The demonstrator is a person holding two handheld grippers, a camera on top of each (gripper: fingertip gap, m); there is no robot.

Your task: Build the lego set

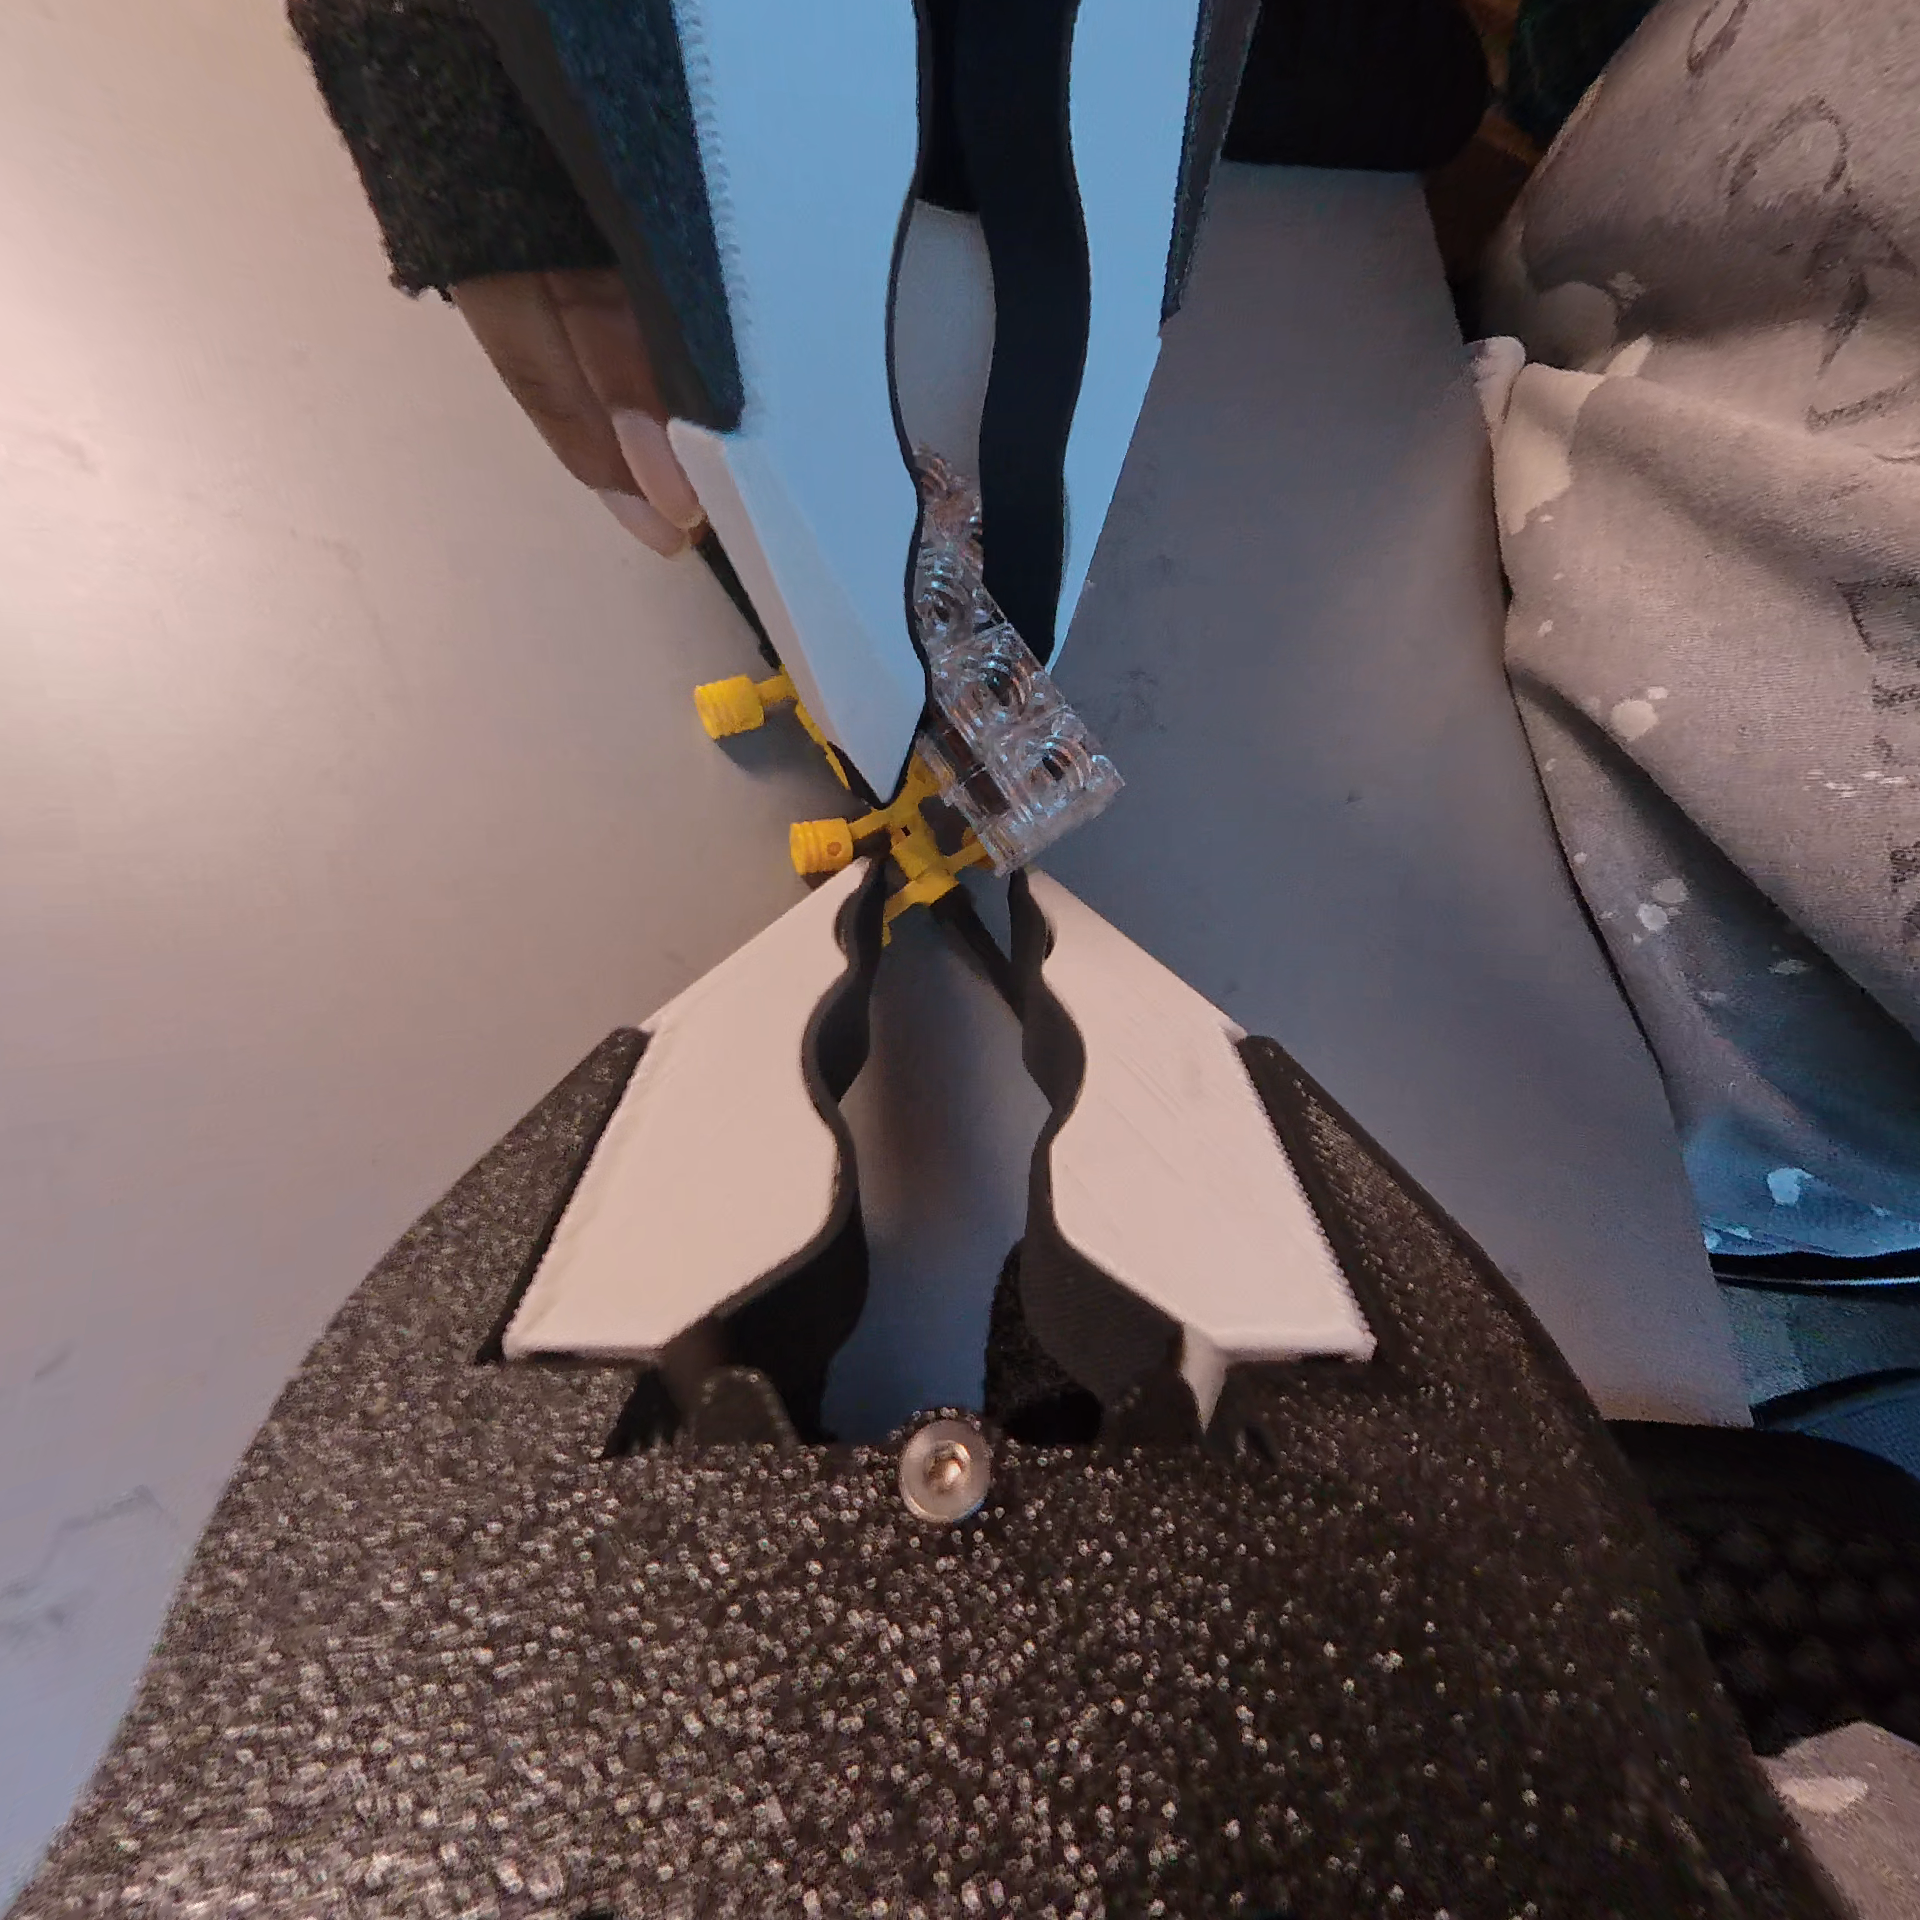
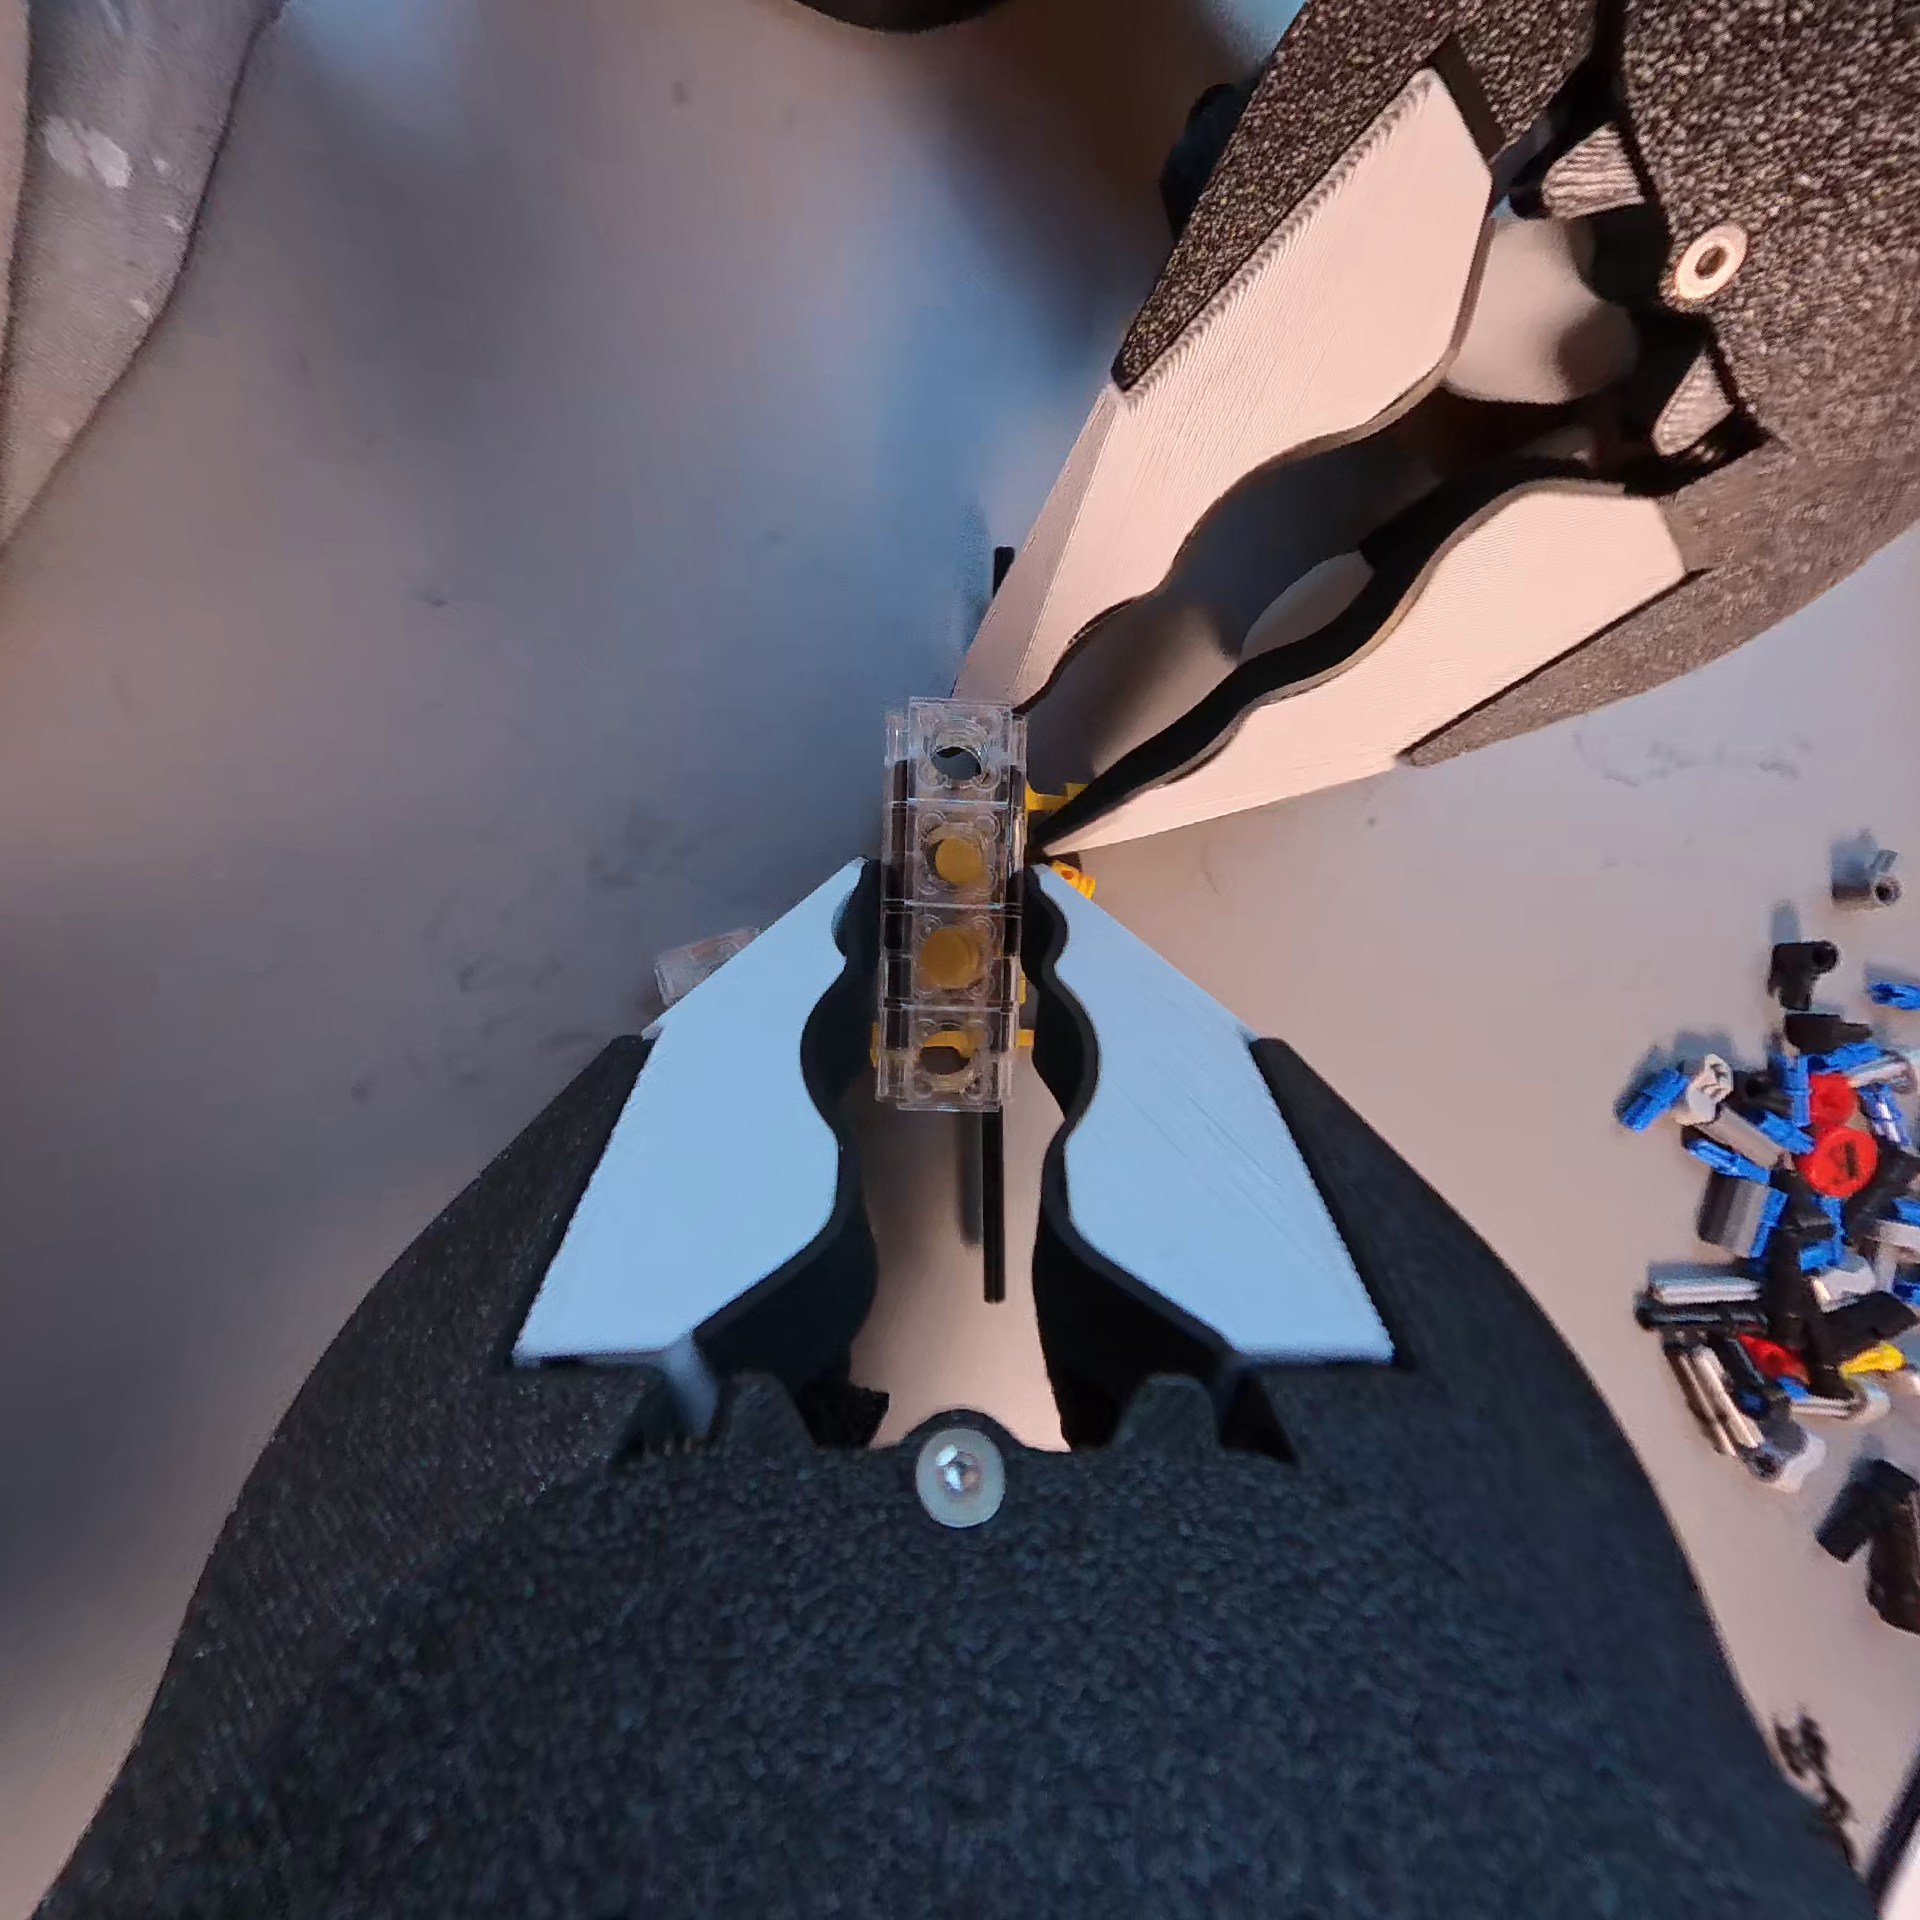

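My right gripper (image 2: 948,878) is shut on a clear block of stacked bricks (image 2: 948,914) with yellow pistons showing inside it. A black axle (image 2: 992,1195) runs under the block. In the left wrist view the right gripper (image 1: 966,717) comes in from the top, holding the clear block (image 1: 1013,748) tilted. A yellow crank assembly (image 1: 904,847) with piston heads (image 1: 826,842) hangs off the block's lower end. My left gripper (image 1: 945,878) is closed on that yellow assembly at its fingertips. It also shows in the right wrist view (image 2: 1039,826), entering from the upper right.
A pile of small blue, black, grey and red parts (image 2: 1787,1195) lies on the white table (image 2: 1351,1039) at the right. A small clear piece (image 2: 696,961) lies left of my right fingers. Grey patterned cloth (image 1: 1714,623) borders the table. A hand (image 1: 582,416) holds the right gripper.
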